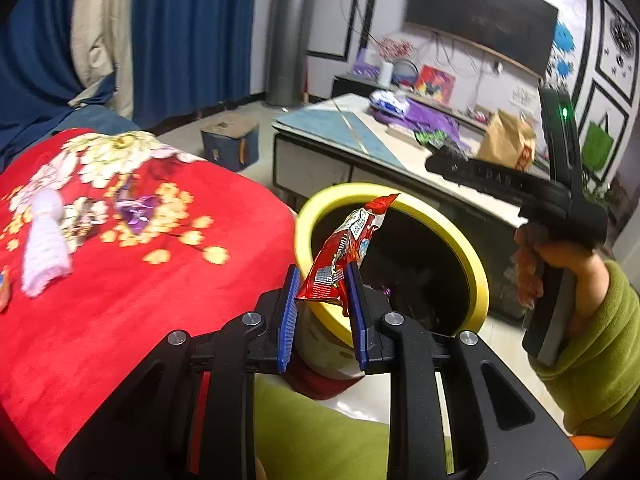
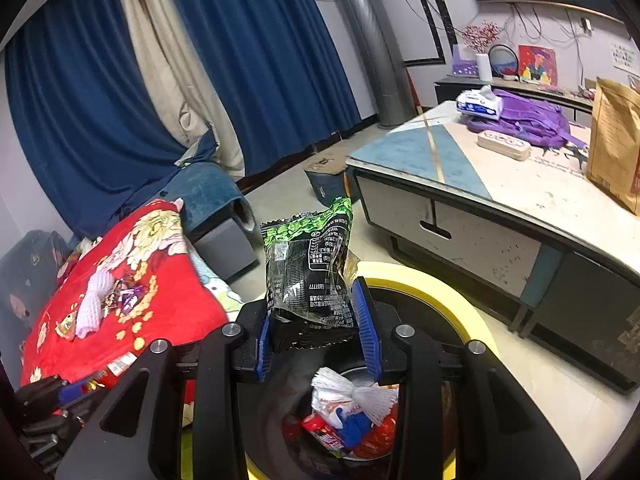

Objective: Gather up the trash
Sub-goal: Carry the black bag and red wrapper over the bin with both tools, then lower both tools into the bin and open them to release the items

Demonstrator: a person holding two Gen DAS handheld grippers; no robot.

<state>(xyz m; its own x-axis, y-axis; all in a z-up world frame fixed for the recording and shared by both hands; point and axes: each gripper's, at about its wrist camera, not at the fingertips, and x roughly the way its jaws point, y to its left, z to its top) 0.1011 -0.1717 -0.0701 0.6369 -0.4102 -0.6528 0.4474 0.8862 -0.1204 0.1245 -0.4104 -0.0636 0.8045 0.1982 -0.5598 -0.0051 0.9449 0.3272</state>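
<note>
Two tools showing, left tool (image 1: 322, 280) gripping one red snack wrapper (image 1: 348, 248), right tool (image 2: 316, 308) gripping one black-and-green snack packet (image 2: 310, 264), one yellow-rimmed trash bin (image 1: 460, 236) standing beside one red floral blanket (image 1: 120, 280), one tissue pack (image 2: 480, 103) and one purple backpack (image 2: 532, 120) lying on one surface (image 2: 520, 184)

Blue curtains (image 2: 248, 60) flank a beige drape (image 2: 176, 80) behind a silver pipe (image 2: 372, 40) rising from the floor. On the low table (image 2: 500, 184), a tissue pack (image 2: 480, 104) rests on a purple backpack (image 2: 532, 120) near the far edge, a brown paper bag (image 2: 616, 144) at the right edge. A cardboard box (image 2: 326, 176) sits on the floor just beside the table's left end.
</note>
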